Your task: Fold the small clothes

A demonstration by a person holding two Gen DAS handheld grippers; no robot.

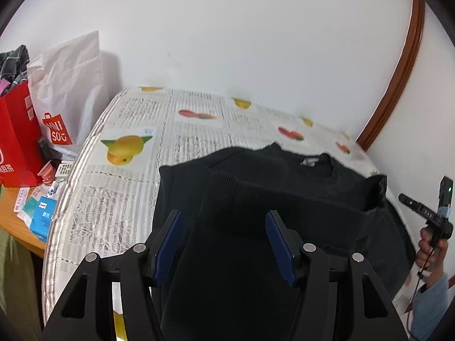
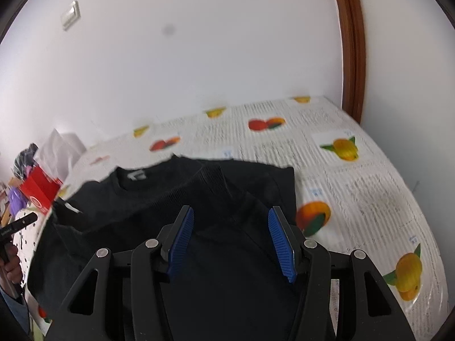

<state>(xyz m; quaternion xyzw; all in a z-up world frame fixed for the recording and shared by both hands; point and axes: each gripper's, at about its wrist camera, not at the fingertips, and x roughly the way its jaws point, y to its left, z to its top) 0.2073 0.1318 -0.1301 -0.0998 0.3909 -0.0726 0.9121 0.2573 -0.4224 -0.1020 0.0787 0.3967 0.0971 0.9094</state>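
Both the left gripper [image 1: 223,244] and right gripper [image 2: 231,241] hover spread wide, empty, over the black sweater [image 1: 284,187] — best pinch the hem corners evenly, then lift together.

Sweater [image 1: 284,199] on table [image 1: 128,193], bags [image 1: 65,96] left.

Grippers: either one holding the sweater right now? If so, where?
Nothing held. Left gripper and right gripper both stand open above the black sweater, no fabric between the pads.

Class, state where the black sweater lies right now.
In both wrist views the black sweater lies on the fruit-print tablecloth, directly ahead of both open grippers, its collar toward the white wall.
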